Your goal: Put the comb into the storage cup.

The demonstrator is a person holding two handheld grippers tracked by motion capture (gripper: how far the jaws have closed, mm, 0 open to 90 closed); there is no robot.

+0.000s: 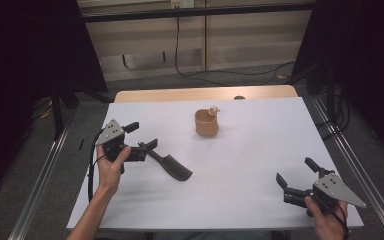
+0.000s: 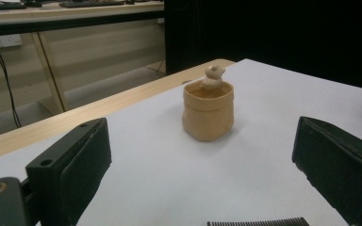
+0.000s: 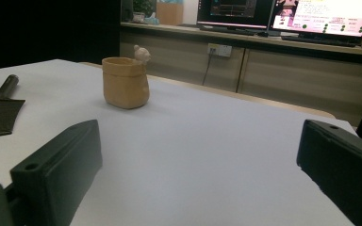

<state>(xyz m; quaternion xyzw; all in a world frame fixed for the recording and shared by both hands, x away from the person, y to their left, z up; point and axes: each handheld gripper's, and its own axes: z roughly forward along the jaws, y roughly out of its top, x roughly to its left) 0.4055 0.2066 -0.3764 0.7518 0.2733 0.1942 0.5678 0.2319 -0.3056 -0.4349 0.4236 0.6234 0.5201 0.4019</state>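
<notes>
Seen from the high view, the left gripper (image 1: 141,136) hovered at about 9 o'clock on the white worktop (image 1: 250,165), its jaws standing apart and clamped on nothing; the right gripper (image 1: 295,174) hung at about 4 o'clock, its jaws likewise apart and empty. The dark comb-like brush (image 1: 172,166) lay flat just beside the left gripper, toward 5 o'clock from its jaws, with its long axis running from the handle at 10 o'clock to the broad toothed head at 4 o'clock; the handle end lay close under the lower jaw, though whether it touched could not be told. In the left gripper view a strip of the brush's teeth (image 2: 258,221) showed at the bottom edge between the jaws. The tan pot (image 1: 206,123) stood upright near 12 o'clock of the worktop, well apart from both grippers, toward 1 o'clock from the left one and 11 o'clock from the right. A small pale figurine (image 1: 213,109) perched on its far rim; the interior appeared otherwise empty. The left hand (image 1: 111,169) was judged much the nearer to the brush, so a pickup would fall to it.
</notes>
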